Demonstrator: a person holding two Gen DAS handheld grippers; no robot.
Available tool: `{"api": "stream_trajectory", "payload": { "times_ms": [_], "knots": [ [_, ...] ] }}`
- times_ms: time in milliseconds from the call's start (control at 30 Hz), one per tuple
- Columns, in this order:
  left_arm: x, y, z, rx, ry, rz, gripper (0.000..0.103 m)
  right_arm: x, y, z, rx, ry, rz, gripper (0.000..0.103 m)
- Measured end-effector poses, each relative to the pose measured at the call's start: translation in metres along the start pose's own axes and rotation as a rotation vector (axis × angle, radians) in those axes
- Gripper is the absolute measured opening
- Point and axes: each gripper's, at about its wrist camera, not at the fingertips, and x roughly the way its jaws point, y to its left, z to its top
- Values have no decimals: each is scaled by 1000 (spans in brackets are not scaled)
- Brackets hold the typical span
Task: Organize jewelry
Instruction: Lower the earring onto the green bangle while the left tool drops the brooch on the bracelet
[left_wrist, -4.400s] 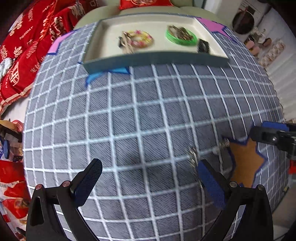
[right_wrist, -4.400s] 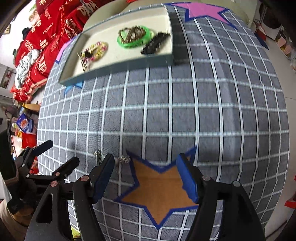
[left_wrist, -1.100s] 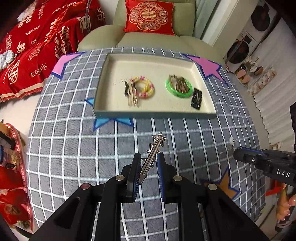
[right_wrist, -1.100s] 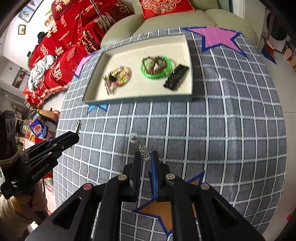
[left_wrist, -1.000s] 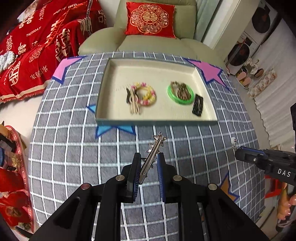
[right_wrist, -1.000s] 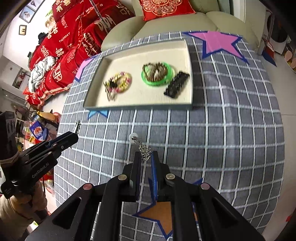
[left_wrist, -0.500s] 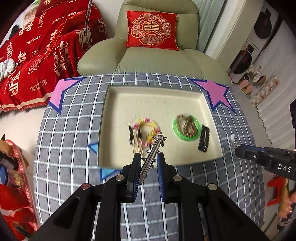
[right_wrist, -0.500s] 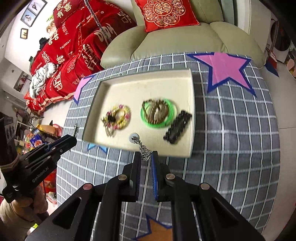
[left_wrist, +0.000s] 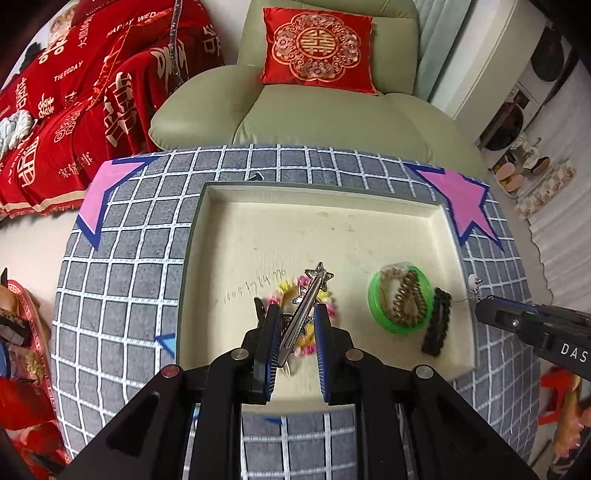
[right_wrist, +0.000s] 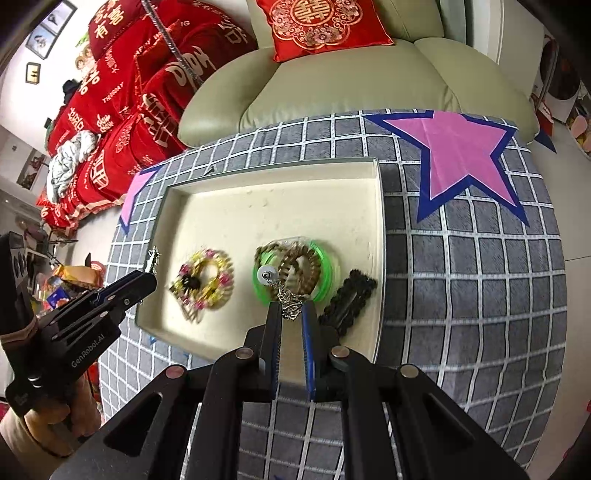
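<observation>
My left gripper (left_wrist: 295, 314) is shut on a silver star hair clip (left_wrist: 308, 295) and holds it above the cream tray (left_wrist: 332, 199), over the pink and yellow bead bracelet (left_wrist: 325, 295). My right gripper (right_wrist: 291, 314) is shut on a silver pearl earring (right_wrist: 286, 295) and holds it above the tray (right_wrist: 258, 192), over the green bangle (right_wrist: 325, 266) with a brown coil hair tie (right_wrist: 299, 262) inside. A black hair clip (right_wrist: 349, 295) lies at the tray's right. The bead bracelet (right_wrist: 207, 277) lies left of the bangle.
The tray sits on a grey checked cloth (left_wrist: 129, 277) with pink stars (right_wrist: 461, 155) at its far corners. A green armchair (left_wrist: 314, 114) with a red cushion (left_wrist: 317, 51) stands behind. Red blankets (left_wrist: 74, 92) lie to the left.
Both grippers have moved forward from over the cloth to above the tray, each still holding its piece. Earlier still, both were open over the clip and earring lying on the cloth.
</observation>
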Motion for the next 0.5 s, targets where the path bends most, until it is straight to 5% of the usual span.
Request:
{"api": "stream_trajectory", "payload": {
  "times_ms": [500],
  "knots": [
    [49,-8,9,35,33,72,26,50,-18,24,36,34,-28,11]
  ]
}}
